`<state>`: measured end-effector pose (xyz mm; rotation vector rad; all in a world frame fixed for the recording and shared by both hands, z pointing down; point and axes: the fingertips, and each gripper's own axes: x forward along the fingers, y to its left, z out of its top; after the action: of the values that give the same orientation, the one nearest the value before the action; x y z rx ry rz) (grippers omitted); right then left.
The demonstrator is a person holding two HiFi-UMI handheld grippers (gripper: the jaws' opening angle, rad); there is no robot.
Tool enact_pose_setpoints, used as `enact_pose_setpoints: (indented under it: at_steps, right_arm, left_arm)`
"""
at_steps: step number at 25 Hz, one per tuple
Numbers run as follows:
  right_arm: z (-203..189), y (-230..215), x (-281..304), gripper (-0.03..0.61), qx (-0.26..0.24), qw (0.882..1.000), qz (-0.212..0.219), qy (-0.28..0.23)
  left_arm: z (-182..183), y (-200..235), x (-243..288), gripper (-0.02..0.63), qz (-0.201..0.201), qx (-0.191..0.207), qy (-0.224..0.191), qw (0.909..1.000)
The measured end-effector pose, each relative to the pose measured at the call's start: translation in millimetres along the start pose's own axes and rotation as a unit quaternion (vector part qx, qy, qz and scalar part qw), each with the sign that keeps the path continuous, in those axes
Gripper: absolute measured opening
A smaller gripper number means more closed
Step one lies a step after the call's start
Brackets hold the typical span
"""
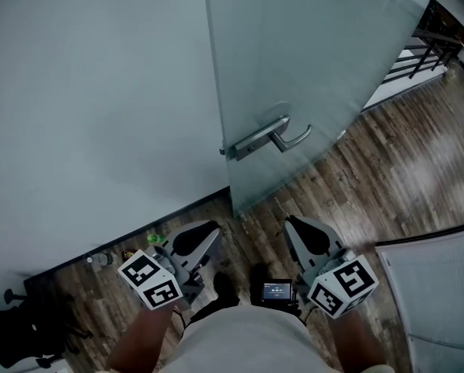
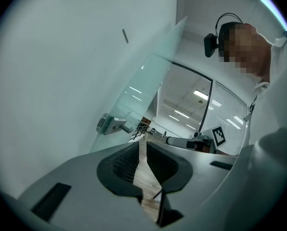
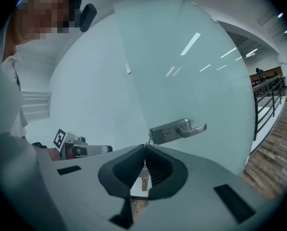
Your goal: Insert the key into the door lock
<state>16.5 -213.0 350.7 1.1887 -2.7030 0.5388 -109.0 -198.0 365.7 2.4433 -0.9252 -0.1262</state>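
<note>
Two grippers sit low before the glass door (image 1: pixel 309 45) in the head view. The left gripper (image 1: pixel 210 234) and right gripper (image 1: pixel 293 227) both stand well short of the door lock (image 1: pixel 251 143), which lies ahead between them, neither plainly nearer. No key shows here.

Left gripper view: the left gripper (image 2: pixel 143 146) has its jaws a narrow slit apart with nothing between them. The door lock (image 2: pixel 109 123) is up and to the left.

Right gripper view: the right gripper (image 3: pixel 144 148) has its jaws clamped on the key (image 3: pixel 143 179), blade hanging downward, crosswise to the approach. The door lock (image 3: pixel 168 132) stands above and right of the tips. Only this view shows its keyhole.
</note>
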Motion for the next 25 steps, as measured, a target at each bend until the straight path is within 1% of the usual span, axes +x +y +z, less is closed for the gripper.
enact_pose_setpoints:
  at_steps: [3, 9, 14, 19, 25]
  right_arm:
    - [6, -7, 7, 0.017, -0.014, 1.000, -0.001, -0.003]
    - [11, -22, 29, 0.017, -0.031, 1.000, -0.002, -0.001]
    - [10, -33, 45, 0.017, -0.035, 0.999, -0.002, 0.006]
    - [10, -38, 58, 0.017, -0.035, 0.999, 0.001, 0.010]
    - [9, -43, 73, 0.017, -0.046, 0.999, 0.005, 0.019]
  left_arm:
    - [9, 7, 9, 0.074, 0.004, 0.011, -0.003, 0.9999]
    - [27, 27, 26, 0.103, 0.017, 0.028, -0.006, 0.9994]
    - [37, 44, 40, 0.115, 0.030, 0.039, -0.005, 0.9988]
    - [44, 61, 53, 0.123, 0.034, 0.046, -0.004, 0.9983]
    - [54, 79, 66, 0.126, 0.048, 0.062, 0.001, 0.9969]
